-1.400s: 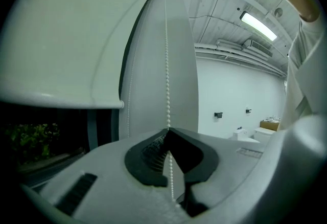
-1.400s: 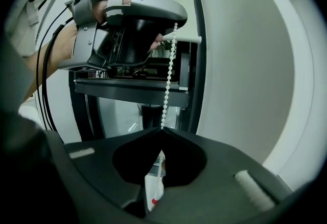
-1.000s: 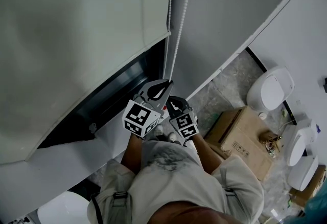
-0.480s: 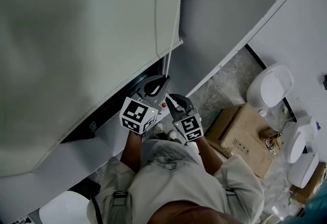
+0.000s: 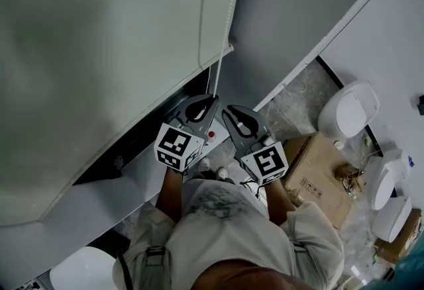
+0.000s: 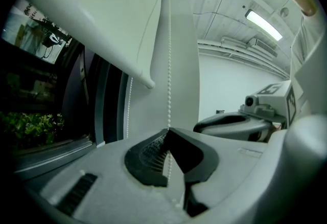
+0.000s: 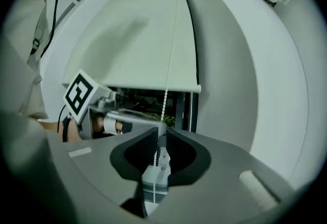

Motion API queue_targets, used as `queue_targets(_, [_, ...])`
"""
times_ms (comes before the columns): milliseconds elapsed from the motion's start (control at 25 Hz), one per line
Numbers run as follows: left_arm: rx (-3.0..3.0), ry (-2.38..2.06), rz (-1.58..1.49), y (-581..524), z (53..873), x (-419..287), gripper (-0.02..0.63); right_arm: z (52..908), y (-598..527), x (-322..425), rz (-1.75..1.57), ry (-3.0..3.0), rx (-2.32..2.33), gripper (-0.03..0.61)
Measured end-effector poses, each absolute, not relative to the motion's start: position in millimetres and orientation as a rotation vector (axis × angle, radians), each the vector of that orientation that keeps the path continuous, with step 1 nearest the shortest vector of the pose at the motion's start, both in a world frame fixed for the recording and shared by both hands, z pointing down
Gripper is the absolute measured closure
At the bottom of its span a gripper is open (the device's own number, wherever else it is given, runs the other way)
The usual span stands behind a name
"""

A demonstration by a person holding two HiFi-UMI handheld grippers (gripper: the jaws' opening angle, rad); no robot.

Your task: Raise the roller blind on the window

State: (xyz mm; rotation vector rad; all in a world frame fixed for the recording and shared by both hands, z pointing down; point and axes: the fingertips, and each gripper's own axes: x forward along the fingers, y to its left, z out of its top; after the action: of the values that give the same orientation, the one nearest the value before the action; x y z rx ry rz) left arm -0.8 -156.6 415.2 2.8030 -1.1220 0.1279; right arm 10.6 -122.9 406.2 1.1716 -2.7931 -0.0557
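white bead chain (image 6: 169,64) clamped by left tool (image 6: 168,131), lower centre | right tool (image 7: 159,133) narrowly parted around it, unresolved in head view

The blind (image 5: 99,50) looks matt cloth, its beaded cord (image 6: 169,64) glossy plastic

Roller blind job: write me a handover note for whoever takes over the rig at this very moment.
Left gripper: shut on the bead chain.
Right gripper: jaws slightly apart, with the chain running loose between them.
Blind: covers most of the window. Only a low strip shows under the bottom bar.
Done: blind partly raised.
Left to do: probably clamp the right gripper, pull the chain, and alternate hands until the blind is up.
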Motion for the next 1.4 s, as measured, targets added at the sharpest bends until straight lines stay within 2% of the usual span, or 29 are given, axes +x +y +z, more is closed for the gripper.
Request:
queue_targets(480, [2.807, -1.106, 0.125, -156, 415, 5, 0.601, 309, -141, 1, -0.193, -2.898, 1.193, 0.512])
queue_targets(960, [2.809, -1.106, 0.121, -155, 415, 7, 0.601, 258, -165, -10, -0.321, -2.92, 1.194, 0.486])
queue_targets(1000, [2.81, -1.105, 0.119, -154, 415, 7, 0.601, 255, -166, -10, -0.329, -2.923, 1.199, 0.488])
queue_targets(1080, [2.811, -1.102, 0.115, -153, 414, 8, 0.601, 251, -166, -10, -0.344, -2.927, 1.208, 0.54])
queue_targets(1160, [2.814, -1.1, 0.111, -153, 414, 8, 0.601, 250, -163, -12, -0.355, -2.936, 1.205, 0.565])
queue_targets(1400, [2.805, -1.093, 0.11, -152, 418, 9, 0.601, 256, -157, -12, -0.388, -2.925, 1.234, 0.568])
